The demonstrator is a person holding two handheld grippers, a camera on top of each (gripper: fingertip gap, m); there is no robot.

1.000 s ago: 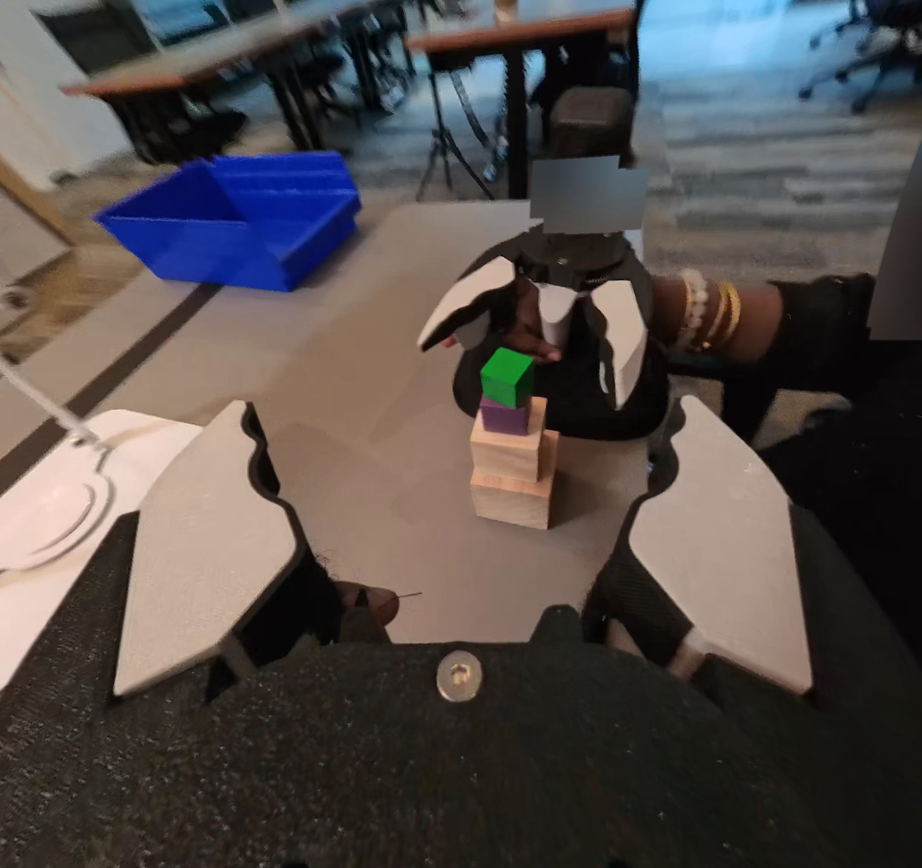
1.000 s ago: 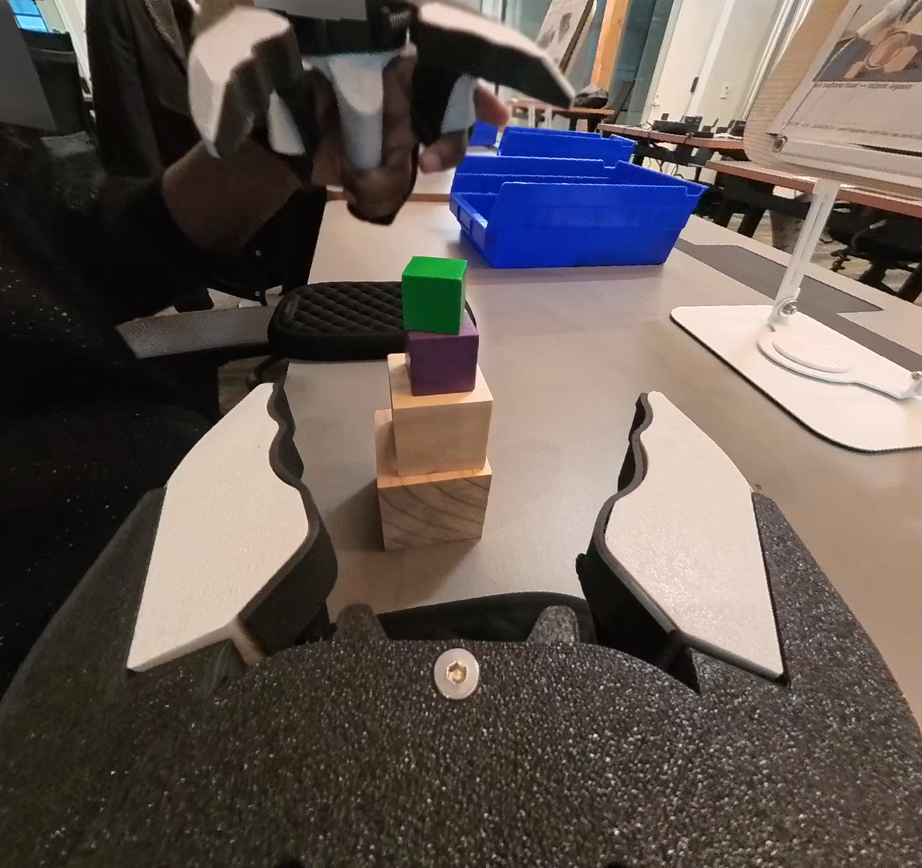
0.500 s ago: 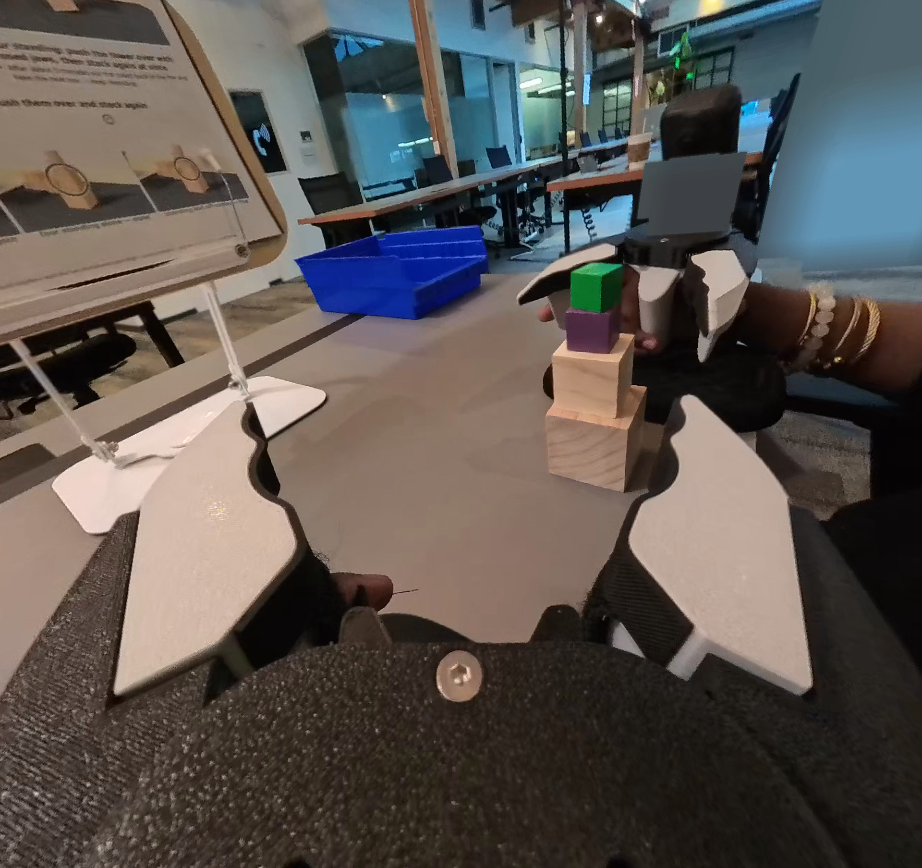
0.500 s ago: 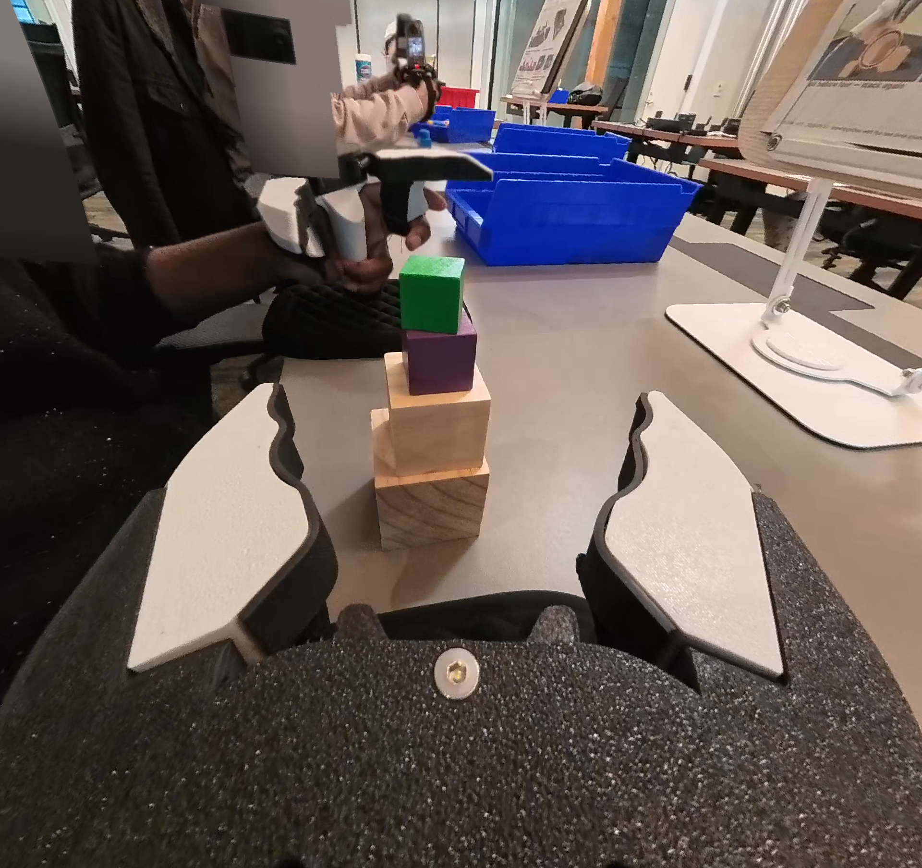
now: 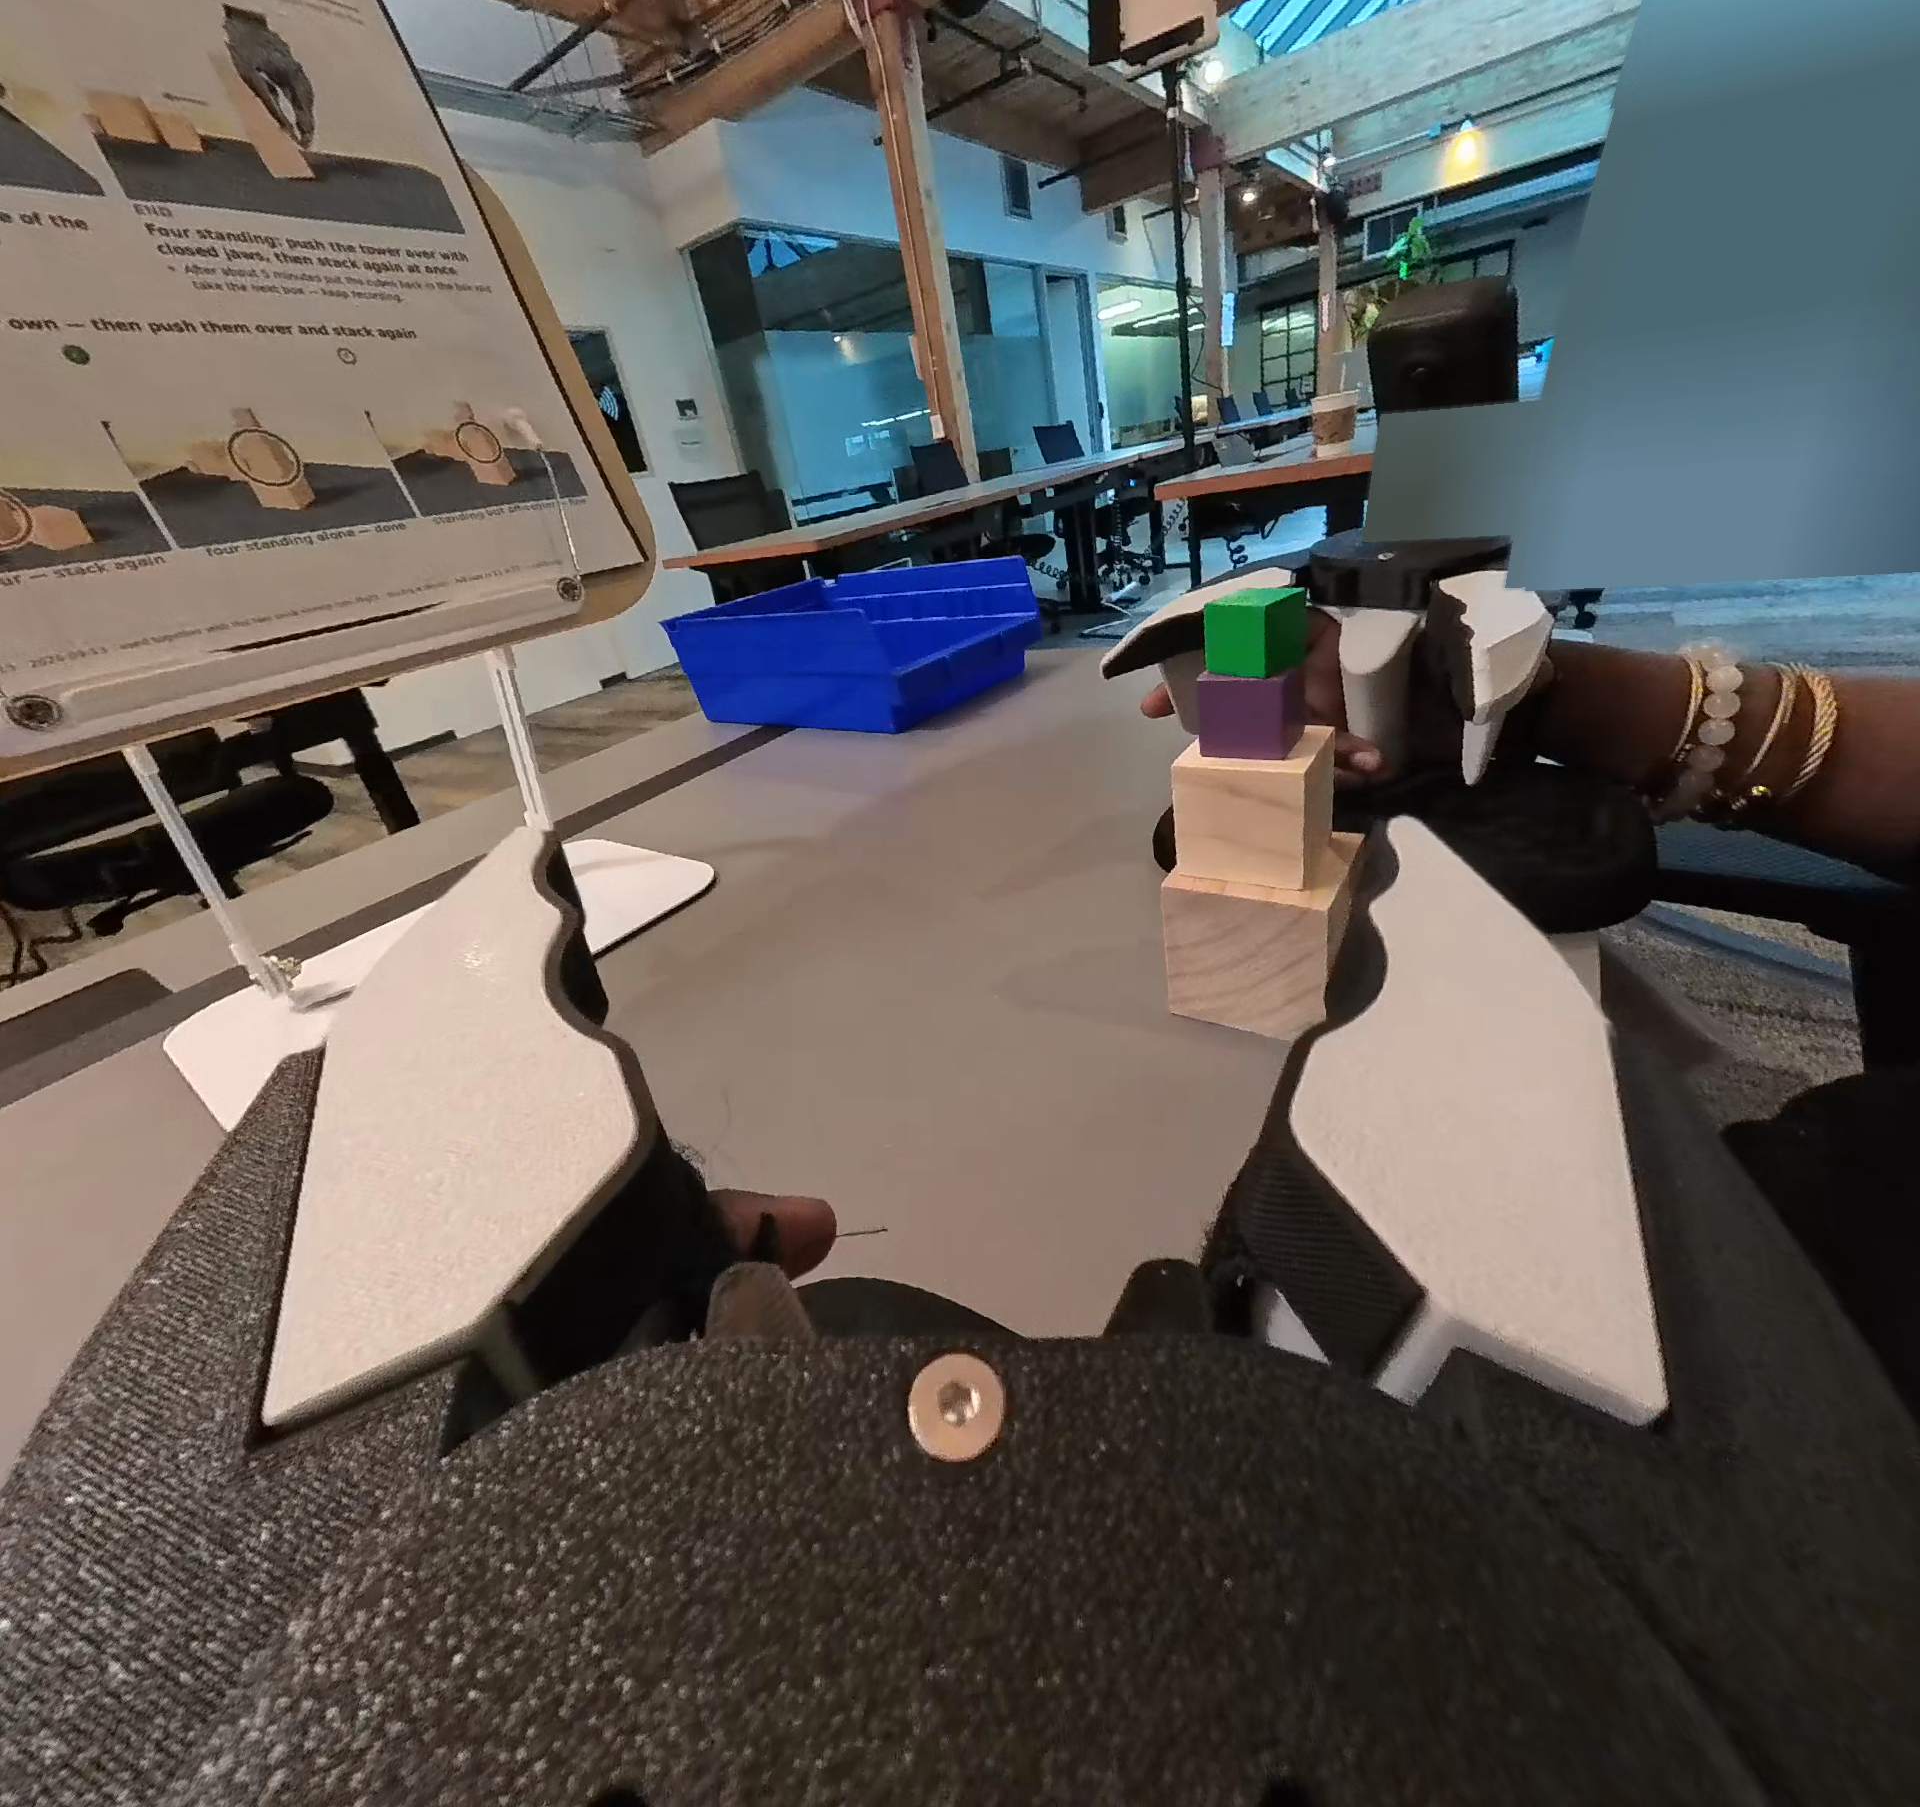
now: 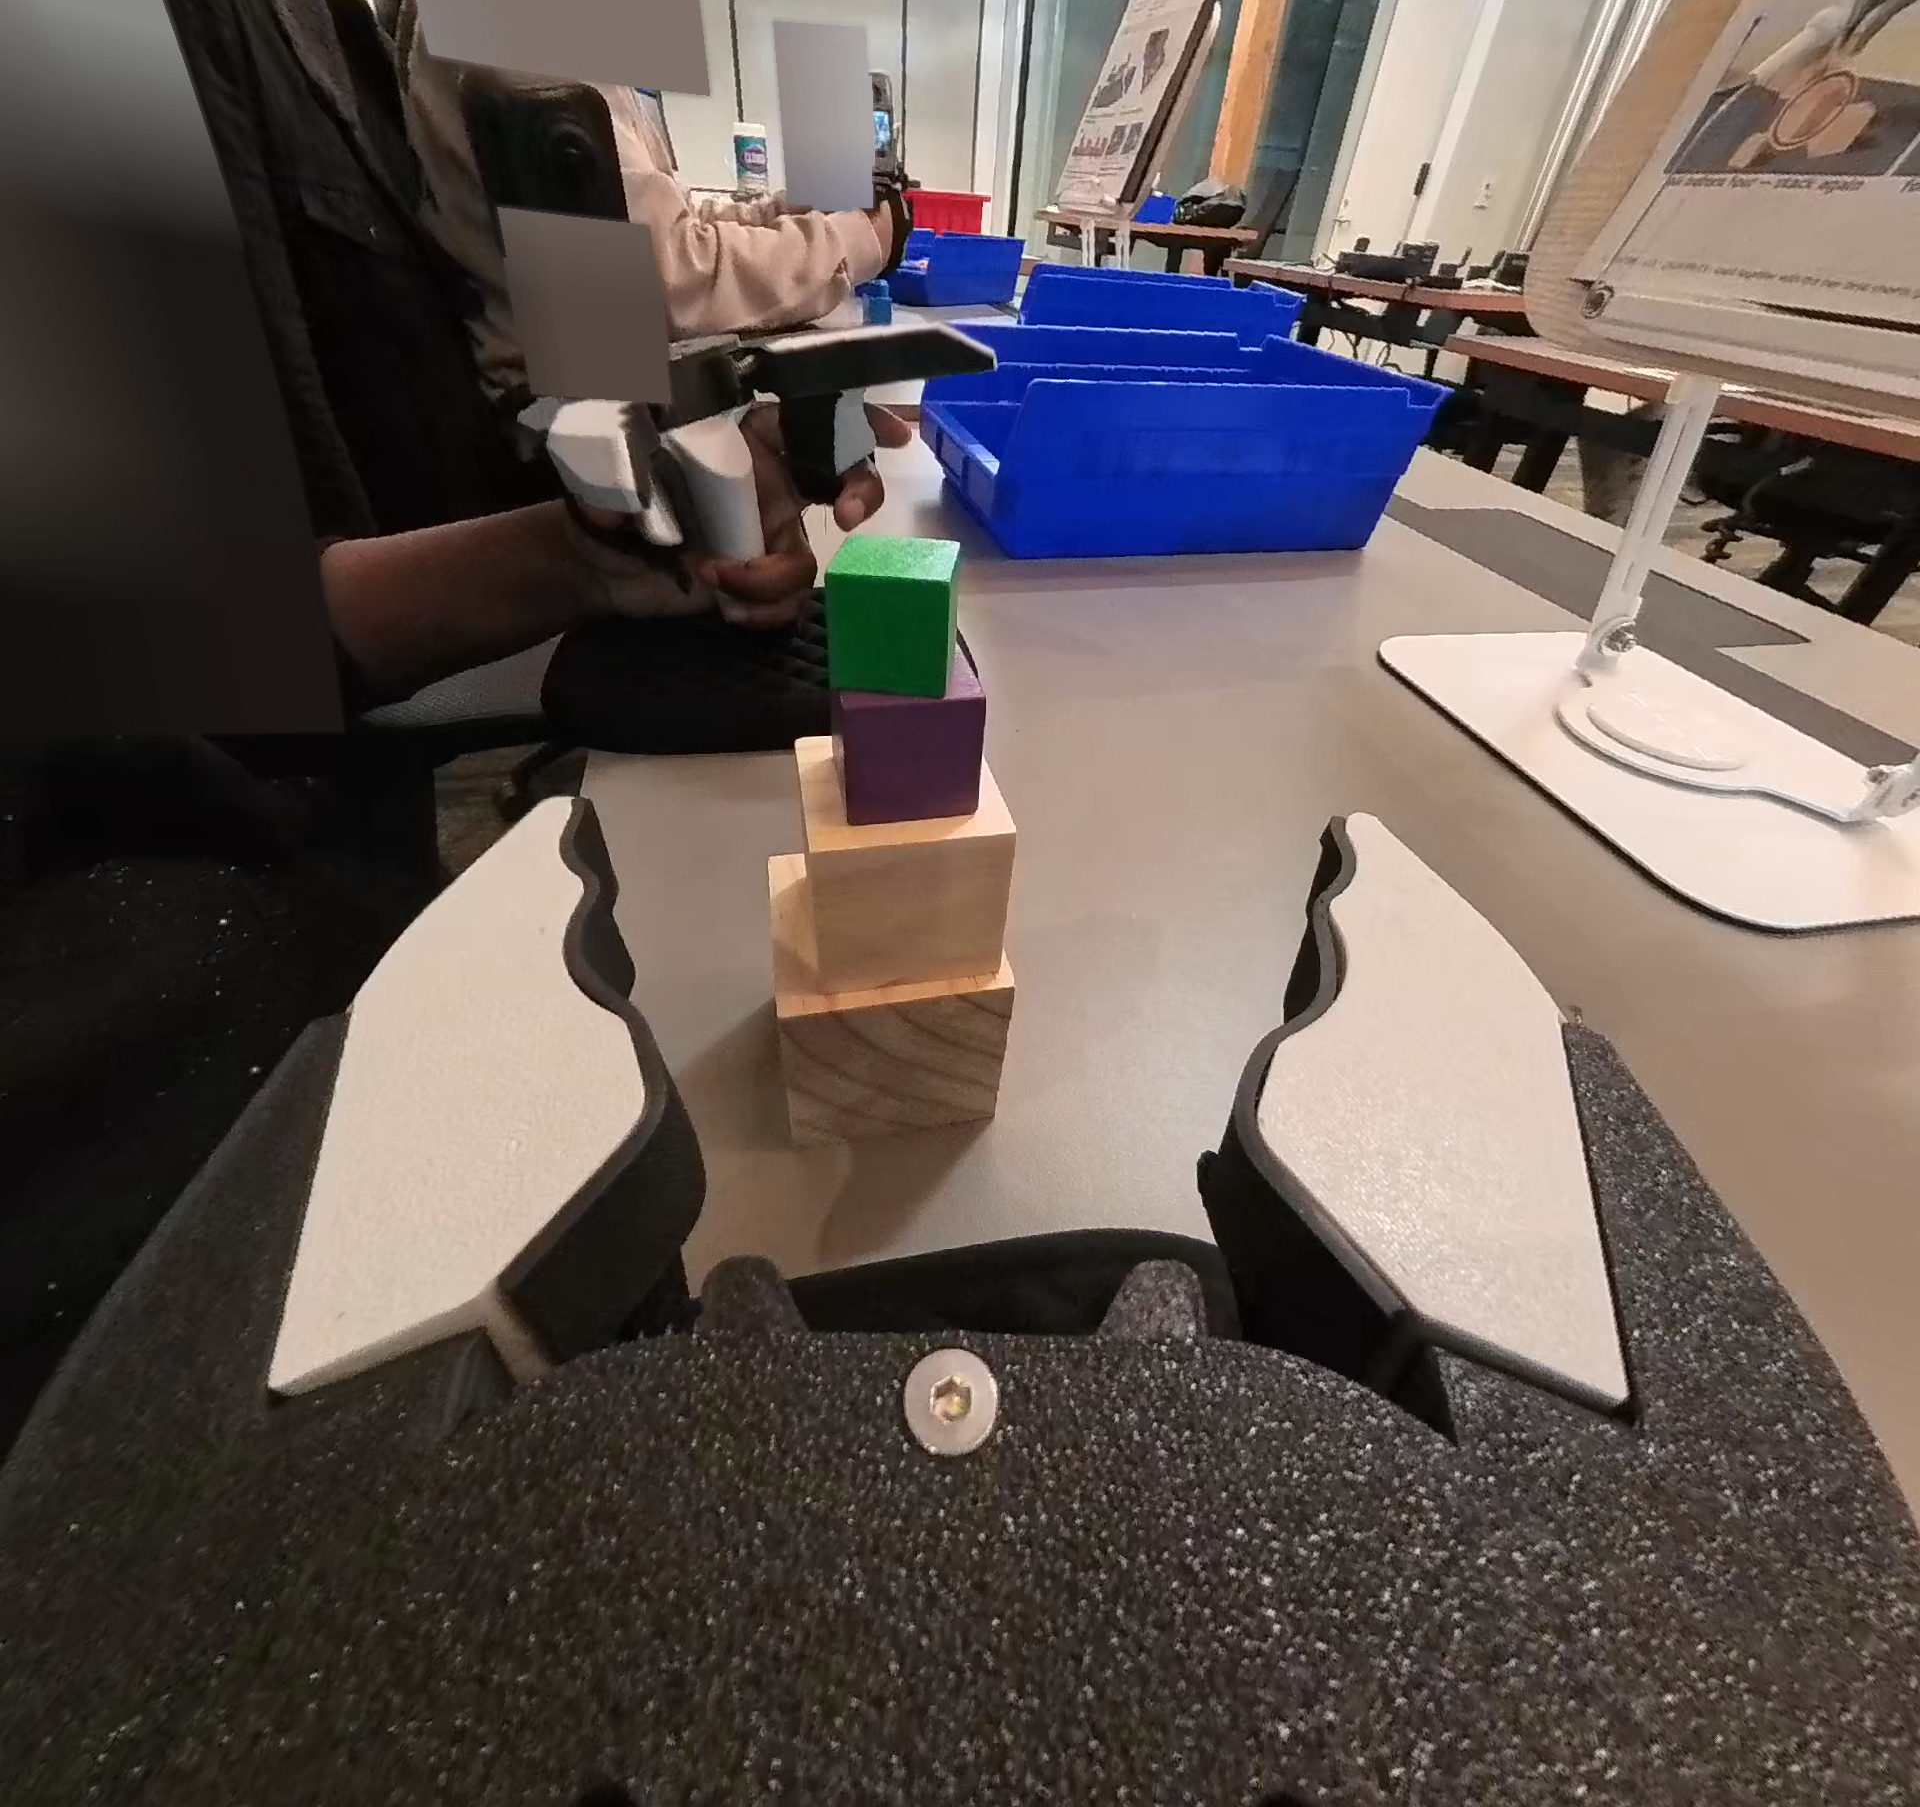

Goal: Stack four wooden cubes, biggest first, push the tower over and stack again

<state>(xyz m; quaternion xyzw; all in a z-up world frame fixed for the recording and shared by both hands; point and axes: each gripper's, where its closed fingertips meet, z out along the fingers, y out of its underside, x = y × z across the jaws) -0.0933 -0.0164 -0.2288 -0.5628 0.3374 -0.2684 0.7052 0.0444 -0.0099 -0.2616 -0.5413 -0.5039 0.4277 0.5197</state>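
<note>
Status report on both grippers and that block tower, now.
Left gripper open, empty, tower at its right finger. Right gripper open, empty, facing the tower. Block tower standing on the table: two wooden blocks, purple, green on top. Blue bin beyond, well apart.

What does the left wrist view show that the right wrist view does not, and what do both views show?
Only the left wrist view: bracelets on a wrist, a paper cup on a far desk.
Only the right wrist view: a red bin, a dark jacket on a chair.
Both: the four-block tower with green cube on top, a blue bin, a sign stand, both grippers open.
</note>
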